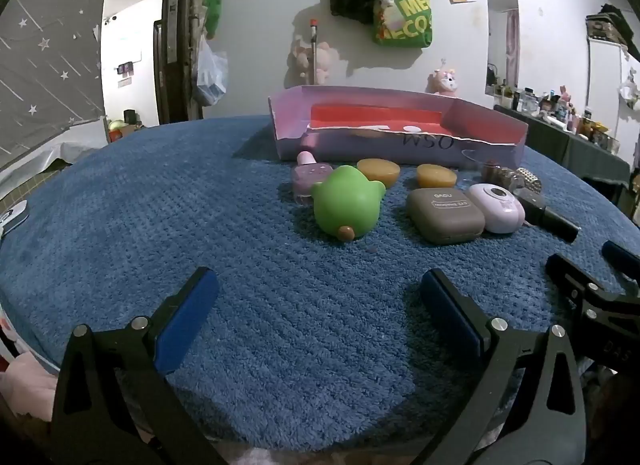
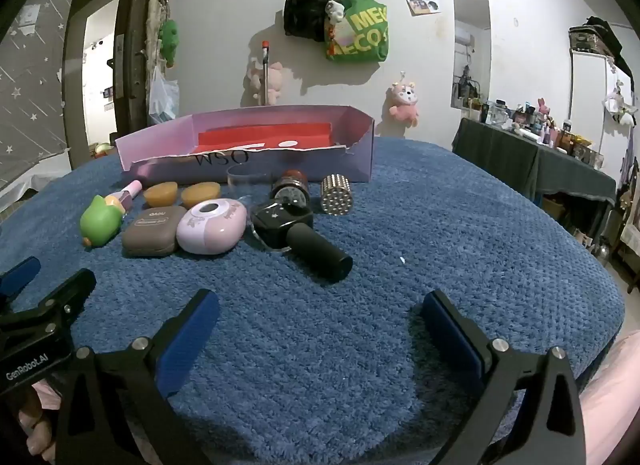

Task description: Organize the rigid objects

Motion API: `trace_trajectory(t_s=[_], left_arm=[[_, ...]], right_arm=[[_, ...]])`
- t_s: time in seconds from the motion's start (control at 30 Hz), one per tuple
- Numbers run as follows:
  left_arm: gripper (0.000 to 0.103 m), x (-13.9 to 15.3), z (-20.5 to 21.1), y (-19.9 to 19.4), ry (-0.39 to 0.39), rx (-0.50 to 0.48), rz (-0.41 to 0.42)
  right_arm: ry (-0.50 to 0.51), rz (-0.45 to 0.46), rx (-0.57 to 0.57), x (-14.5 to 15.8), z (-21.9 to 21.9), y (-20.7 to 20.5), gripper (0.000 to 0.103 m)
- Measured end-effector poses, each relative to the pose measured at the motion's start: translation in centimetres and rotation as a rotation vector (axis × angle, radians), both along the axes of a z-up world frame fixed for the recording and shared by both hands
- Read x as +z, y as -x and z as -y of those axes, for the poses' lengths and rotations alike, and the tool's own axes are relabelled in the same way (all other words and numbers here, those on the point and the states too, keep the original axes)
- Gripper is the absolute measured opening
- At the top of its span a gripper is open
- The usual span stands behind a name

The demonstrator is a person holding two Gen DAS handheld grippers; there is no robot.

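Observation:
On the blue carpeted table lie a green duck toy [image 1: 347,204] [image 2: 100,221], a brown case [image 1: 445,215] [image 2: 151,231], a pink oval device [image 1: 497,207] [image 2: 211,225], a black microphone [image 2: 305,236] [image 1: 545,215], two amber pucks [image 1: 378,170] [image 2: 161,193], a pink bottle [image 1: 305,177], a studded silver cylinder [image 2: 337,189] and a clear glass [image 2: 245,184]. Behind them stands a purple box with a red floor [image 1: 396,145] [image 2: 256,161]. My left gripper [image 1: 320,297] is open and empty in front of the duck. My right gripper [image 2: 320,317] is open and empty in front of the microphone.
The right gripper's body shows at the right edge of the left wrist view [image 1: 592,293]; the left one shows at the left edge of the right wrist view [image 2: 44,305]. A cluttered dark side table [image 2: 540,153] stands to the right. Bags hang on the back wall [image 2: 340,13].

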State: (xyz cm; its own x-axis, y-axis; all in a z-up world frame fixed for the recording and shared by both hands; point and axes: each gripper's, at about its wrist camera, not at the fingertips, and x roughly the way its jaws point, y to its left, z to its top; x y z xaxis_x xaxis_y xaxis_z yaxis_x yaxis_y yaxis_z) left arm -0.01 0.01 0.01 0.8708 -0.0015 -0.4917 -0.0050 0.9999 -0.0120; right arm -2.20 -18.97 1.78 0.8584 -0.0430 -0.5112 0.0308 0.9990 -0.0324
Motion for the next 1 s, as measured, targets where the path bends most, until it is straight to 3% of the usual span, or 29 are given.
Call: trace_trajectory(t_s=[1.0], left_arm=[[0.103, -0.02, -0.01, 0.01, 0.002, -0.001, -0.005]], right_arm=[[-0.007, -0.005, 0.0, -0.04, -0.02, -0.03, 0.103]])
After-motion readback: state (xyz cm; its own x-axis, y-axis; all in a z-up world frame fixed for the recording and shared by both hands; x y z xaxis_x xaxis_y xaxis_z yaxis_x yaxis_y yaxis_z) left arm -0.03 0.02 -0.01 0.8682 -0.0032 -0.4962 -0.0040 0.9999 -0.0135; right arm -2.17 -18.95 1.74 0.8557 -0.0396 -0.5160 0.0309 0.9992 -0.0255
